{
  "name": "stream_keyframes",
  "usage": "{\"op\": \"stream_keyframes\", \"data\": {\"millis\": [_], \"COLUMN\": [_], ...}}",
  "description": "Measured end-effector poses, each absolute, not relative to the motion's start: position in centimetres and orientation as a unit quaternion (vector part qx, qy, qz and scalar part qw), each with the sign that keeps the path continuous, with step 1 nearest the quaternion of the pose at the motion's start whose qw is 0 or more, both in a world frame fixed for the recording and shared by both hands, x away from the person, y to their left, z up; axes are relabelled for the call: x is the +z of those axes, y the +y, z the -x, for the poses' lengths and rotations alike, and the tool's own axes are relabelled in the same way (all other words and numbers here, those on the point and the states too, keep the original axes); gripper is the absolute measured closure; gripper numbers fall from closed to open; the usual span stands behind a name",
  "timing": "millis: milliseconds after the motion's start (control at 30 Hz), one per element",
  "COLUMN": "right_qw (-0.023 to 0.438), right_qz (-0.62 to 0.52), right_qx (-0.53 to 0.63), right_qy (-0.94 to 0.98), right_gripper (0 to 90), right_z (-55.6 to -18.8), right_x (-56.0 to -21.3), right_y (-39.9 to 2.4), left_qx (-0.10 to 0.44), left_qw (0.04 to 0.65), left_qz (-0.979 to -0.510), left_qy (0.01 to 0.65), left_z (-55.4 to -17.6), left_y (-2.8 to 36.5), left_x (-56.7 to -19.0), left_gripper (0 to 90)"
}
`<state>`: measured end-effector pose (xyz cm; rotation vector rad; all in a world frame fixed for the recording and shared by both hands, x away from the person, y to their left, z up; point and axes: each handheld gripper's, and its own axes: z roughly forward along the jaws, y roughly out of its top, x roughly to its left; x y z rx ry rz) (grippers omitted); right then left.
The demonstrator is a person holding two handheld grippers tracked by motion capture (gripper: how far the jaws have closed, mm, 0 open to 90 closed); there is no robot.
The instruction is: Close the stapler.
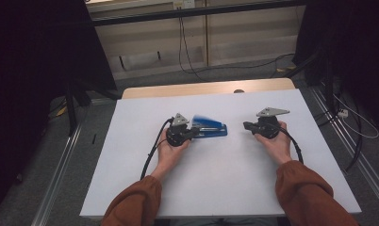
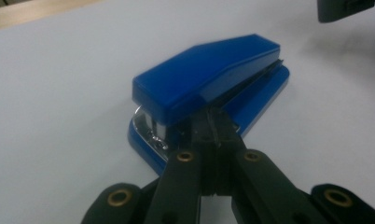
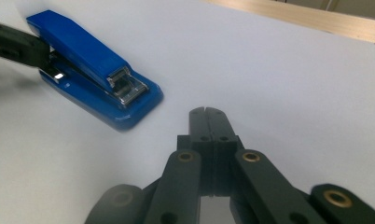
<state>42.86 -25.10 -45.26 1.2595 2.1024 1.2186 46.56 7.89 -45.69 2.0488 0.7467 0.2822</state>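
Left tool had its jaws pressed together with nothing gripped, the tips poked into the hinge end of the blue stapler, right between the lid and the base by the look of it. Stapler was lying flat on the white worktop, roughly mid-table, with its long axis running straight away from that tool toward the person's right. So the left hand was clearly the nearer one, already touching it.

Right tool was also fully closed and empty, resting on the worktop well apart from the stapler, pointing back toward its front end, where the shiny metal staple plate sat. From that side the stapler lay off to the left and a bit beyond the tips.

My guess is any lift or lid-pry would start with the left.
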Motion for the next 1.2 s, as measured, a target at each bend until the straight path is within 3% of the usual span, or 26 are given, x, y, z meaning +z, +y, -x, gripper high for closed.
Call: {"op": "stream_keyframes", "data": {"millis": [367, 667, 800, 933, 1000, 1200], "right_qw": [0.208, 0.201, 0.201, 0.196, 0.194, 0.194], "right_qz": [-0.439, -0.436, -0.438, -0.440, -0.438, -0.445], "right_qx": [0.469, 0.473, 0.470, 0.473, 0.479, 0.480], "right_qy": [0.738, 0.739, 0.740, 0.738, 0.736, 0.730], "right_gripper": [90.0, 82.6, 75.0, 58.7, 54.3, 33.4], "right_z": [-42.8, -42.6, -42.6, -42.6, -42.5, -42.3], "right_x": [-44.8, -44.9, -45.0, -44.9, -44.8, -44.7], "right_y": [-24.9, -24.7, -24.7, -24.7, -24.7, -24.7], "left_qx": [0.114, 0.111, 0.102, 0.104, 0.108, 0.116], "left_qw": [0.455, 0.453, 0.451, 0.451, 0.450, 0.455], "left_qz": [-0.829, -0.829, -0.834, -0.832, -0.831, -0.821], "left_qy": [0.304, 0.308, 0.303, 0.306, 0.309, 0.325], "left_z": [-46.6, -46.5, -46.3, -46.2, -46.1, -45.6], "left_y": [7.9, 8.1, 8.2, 8.4, 8.5, 9.0], "left_x": [-45.7, -45.5, -45.4, -45.4, -45.3, -45.2], "left_gripper": [90.0, 86.7, 81.4, 75.4, 66.4, 51.2]}}
